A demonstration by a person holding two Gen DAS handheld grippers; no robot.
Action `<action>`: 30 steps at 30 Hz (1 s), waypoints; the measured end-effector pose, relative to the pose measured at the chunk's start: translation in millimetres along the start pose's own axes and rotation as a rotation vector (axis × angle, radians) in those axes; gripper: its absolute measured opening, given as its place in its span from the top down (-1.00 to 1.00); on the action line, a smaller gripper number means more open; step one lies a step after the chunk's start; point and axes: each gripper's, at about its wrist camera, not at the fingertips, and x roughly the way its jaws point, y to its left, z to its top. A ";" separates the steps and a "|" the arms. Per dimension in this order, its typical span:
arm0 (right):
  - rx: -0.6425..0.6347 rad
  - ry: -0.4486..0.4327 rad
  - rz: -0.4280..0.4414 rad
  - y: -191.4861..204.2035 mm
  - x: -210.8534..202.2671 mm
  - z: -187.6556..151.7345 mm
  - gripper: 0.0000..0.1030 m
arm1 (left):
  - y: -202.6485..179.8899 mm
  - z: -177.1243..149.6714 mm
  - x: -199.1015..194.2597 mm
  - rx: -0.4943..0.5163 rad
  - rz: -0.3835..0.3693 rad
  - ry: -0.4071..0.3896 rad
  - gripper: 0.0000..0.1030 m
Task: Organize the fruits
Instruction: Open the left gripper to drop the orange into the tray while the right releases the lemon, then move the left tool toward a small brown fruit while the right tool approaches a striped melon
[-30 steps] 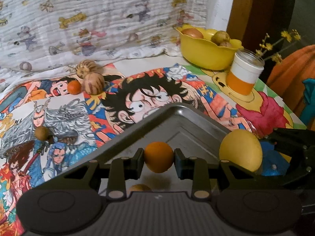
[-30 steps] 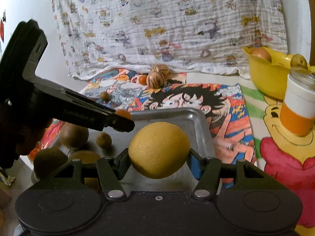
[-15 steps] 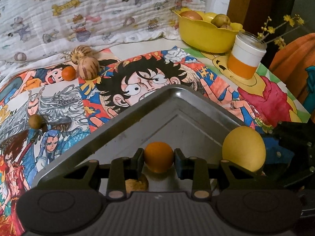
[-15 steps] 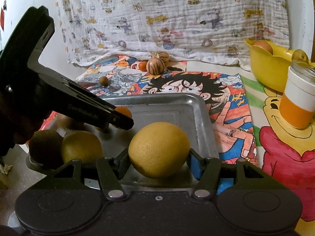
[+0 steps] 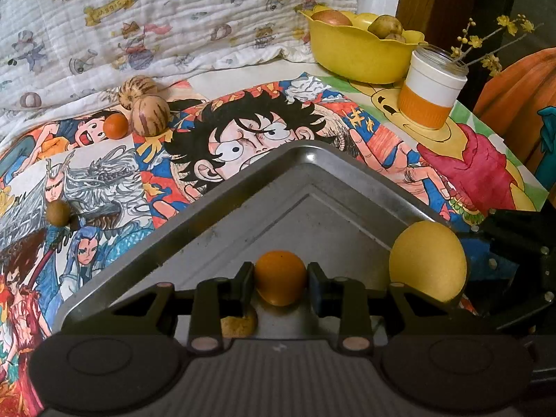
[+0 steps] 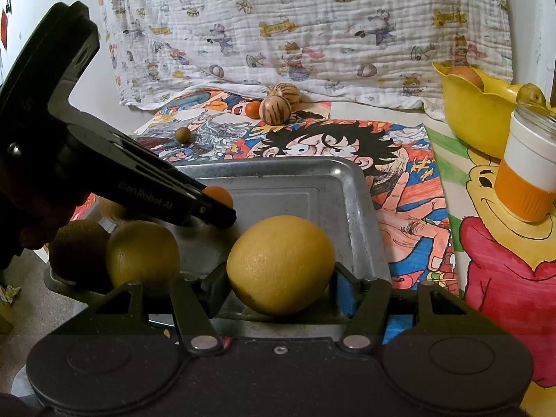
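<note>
Left claw [image 5: 280, 283] pinches a small orange [image 5: 280, 277] low over the metal tray [image 5: 222, 205]; right claw [image 6: 280, 283] clamps a big lemon [image 6: 280, 264] over the tray's near edge.

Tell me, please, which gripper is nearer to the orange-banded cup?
Right. The right gripper, clamping the yellow citrus, hovers at the tray edge facing the cup; the left gripper sits farther across the tray.

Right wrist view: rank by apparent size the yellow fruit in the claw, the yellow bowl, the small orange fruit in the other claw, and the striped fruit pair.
1. Yellow fruit, enlarged by nearness
2. Yellow bowl, partly cropped
3. Striped fruit pair
4. Small orange fruit, partly hidden
</note>
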 end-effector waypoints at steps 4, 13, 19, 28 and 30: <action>-0.003 0.000 -0.001 0.1 0.0 -1.0 -0.24 | 0.5 0.2 -1.0 -0.004 -0.004 0.002 0.29; -0.012 -0.015 0.008 2.1 -4.9 -3.0 -0.37 | 5.9 5.8 -18.7 -0.049 0.003 -0.073 -0.35; -0.008 -0.059 0.023 -2.4 -23.4 10.9 -0.65 | 15.3 12.7 -45.7 -0.100 0.035 -0.168 -0.91; -0.027 -0.103 0.027 -5.9 -45.4 52.3 -0.99 | 45.2 0.2 -98.6 -0.246 0.066 -0.301 -0.99; -0.043 -0.112 0.020 -3.3 -50.0 64.0 -0.99 | 57.3 -6.7 -110.2 -0.282 0.090 -0.310 -0.99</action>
